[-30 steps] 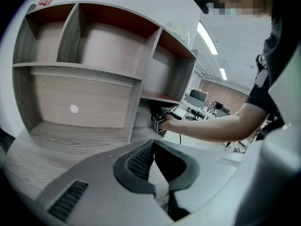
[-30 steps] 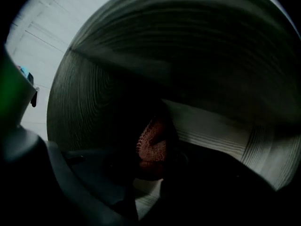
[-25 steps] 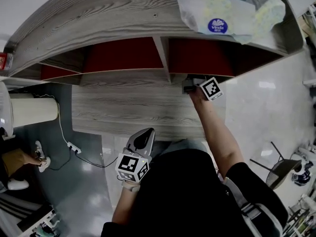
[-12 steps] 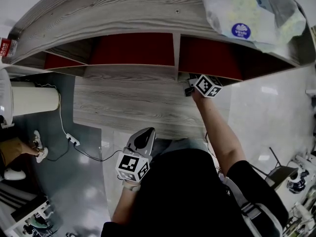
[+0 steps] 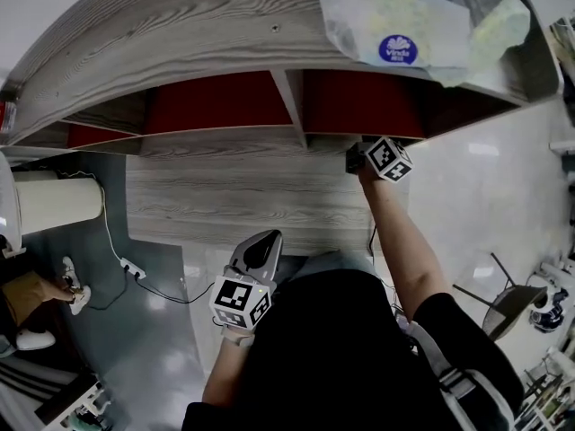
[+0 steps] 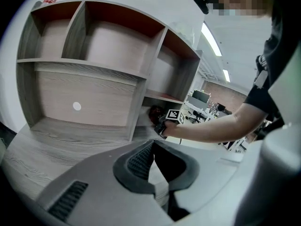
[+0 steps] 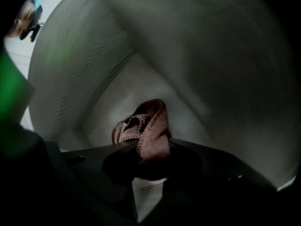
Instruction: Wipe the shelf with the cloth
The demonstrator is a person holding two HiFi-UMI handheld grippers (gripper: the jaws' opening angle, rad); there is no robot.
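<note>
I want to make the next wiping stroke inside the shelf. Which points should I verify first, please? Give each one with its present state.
1. Cloth gripped by the right gripper: ok, the jaws are closed on it.
2. Right gripper inside a compartment of the shelf: ok, it is just right of the divider.
3. Cloth pressed on the shelf board: cannot tell, the right gripper view is dark and blurred.
4. Left gripper out of the way: ok, shut, empty, held near the body.
5. Bag apart from the working arm: ok, it lies on the top board.
</note>
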